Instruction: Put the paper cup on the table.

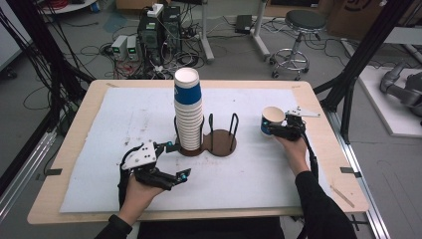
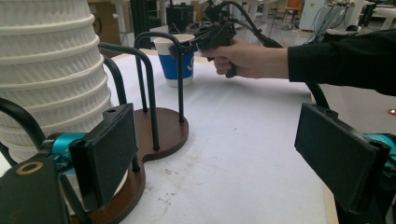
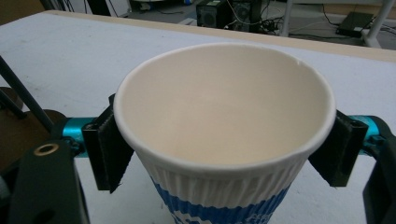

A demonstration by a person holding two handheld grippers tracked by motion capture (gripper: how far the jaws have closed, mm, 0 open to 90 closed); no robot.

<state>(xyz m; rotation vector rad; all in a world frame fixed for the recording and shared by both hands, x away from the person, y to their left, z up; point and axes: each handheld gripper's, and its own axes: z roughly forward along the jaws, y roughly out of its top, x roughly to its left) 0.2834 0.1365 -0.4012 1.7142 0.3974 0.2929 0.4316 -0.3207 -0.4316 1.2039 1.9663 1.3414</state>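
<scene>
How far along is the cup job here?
Done: one cup stands apart from the stack, upright on the mat. In hand: the right tongs flank it; whether they press it is unclear. The left tongs are open by the holder. Left: probably the stack, if cups are being taken off.

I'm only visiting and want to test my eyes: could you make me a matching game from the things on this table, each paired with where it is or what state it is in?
Things:
1. stack of cups
2. single cup
3. left gripper
4. wooden holder

Places or states:
A. between the jaws of the right gripper
B. brown base on the white mat, one side without cups
C. standing tall in the holder's left side
D. open, holding nothing, beside the stack

Pairs: 1-C, 2-A, 3-D, 4-B
</scene>
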